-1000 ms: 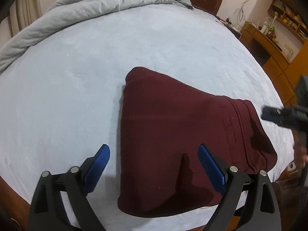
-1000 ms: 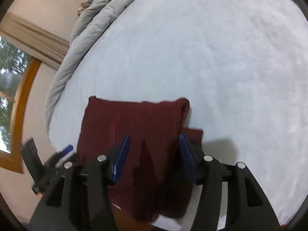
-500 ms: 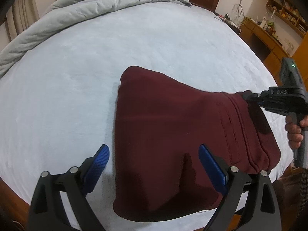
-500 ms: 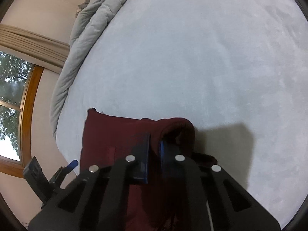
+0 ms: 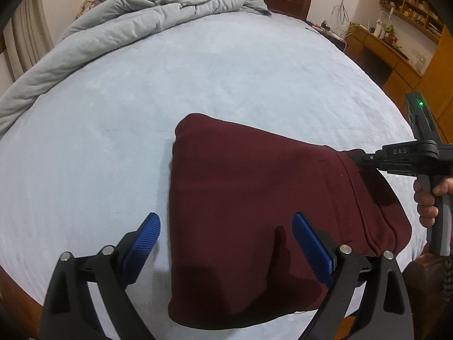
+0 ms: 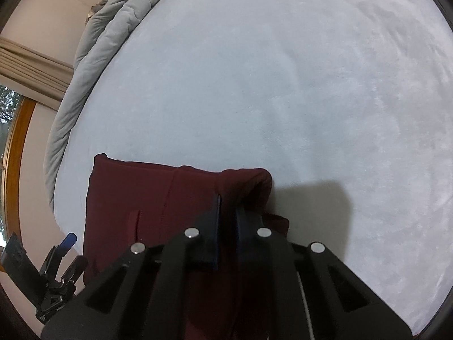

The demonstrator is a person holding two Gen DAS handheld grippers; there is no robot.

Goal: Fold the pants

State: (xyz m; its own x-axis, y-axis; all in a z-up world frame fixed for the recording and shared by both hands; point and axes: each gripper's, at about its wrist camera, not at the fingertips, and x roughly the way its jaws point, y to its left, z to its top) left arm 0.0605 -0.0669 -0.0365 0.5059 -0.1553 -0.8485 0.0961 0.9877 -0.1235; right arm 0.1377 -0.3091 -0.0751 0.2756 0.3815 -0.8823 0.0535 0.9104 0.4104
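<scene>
Right two-finger black gripper with blue pads is clamped on a raised fold at the waistband corner of the folded dark maroon fleece pants, which lie on the pale blue plush bedspread near the bed's front edge. Left black gripper with blue ribbed pads hovers just above the pants' near edge, its jaws wide apart, holding nothing. Rumpled grey-green quilt is heaped along the bed's far side.
</scene>
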